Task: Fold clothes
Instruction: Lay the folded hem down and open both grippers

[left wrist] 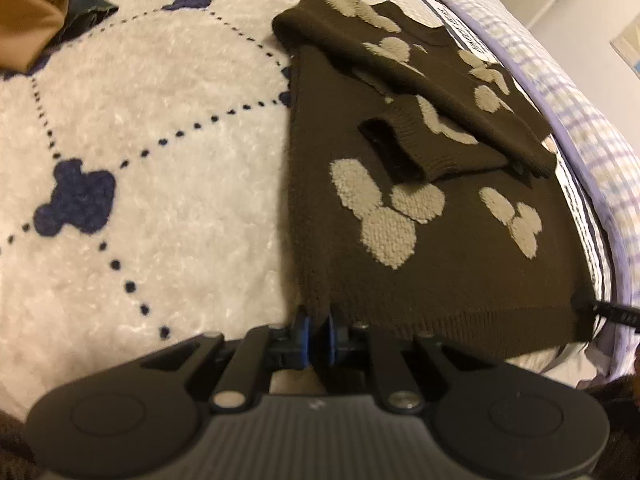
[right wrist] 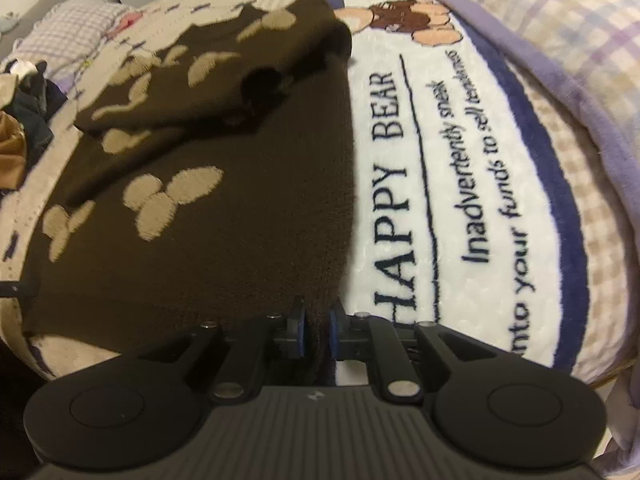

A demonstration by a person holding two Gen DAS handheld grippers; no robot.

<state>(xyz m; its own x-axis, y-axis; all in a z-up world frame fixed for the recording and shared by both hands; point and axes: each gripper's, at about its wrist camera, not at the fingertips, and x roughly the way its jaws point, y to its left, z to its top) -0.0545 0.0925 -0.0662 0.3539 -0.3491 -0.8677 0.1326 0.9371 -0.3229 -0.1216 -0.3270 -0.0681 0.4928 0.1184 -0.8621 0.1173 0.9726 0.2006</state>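
Right now both grippers pitch steeply down at the near hem of the brown sweater (left wrist: 420,248). Left gripper (left wrist: 317,330): fingers (left wrist: 301,326) nearly closed, blue pads pinching the sweater's near left hem corner, knit visibly between them. Right gripper (right wrist: 317,330): same pose, fingers (right wrist: 335,330) nearly closed, clamped on the near right hem corner, a fold of knit bunched between the pads. Frames slightly blurred. The sweater lies spread on the fleece blanket (left wrist: 140,140) on the bed, beige blob pattern face up, both sleeves folded across the body; a cuff opening faces the left camera. A black tag or strap sticks out at the hem's right end in the left view. Blanket beside the sweater in the right view carries "HAPPY BEAR" lettering (right wrist: 394,200) and a navy border. Farther out: checked bedding (right wrist: 560,40) along the right edge, a pile of tan and dark clothes (left wrist: 36,12) at far left.
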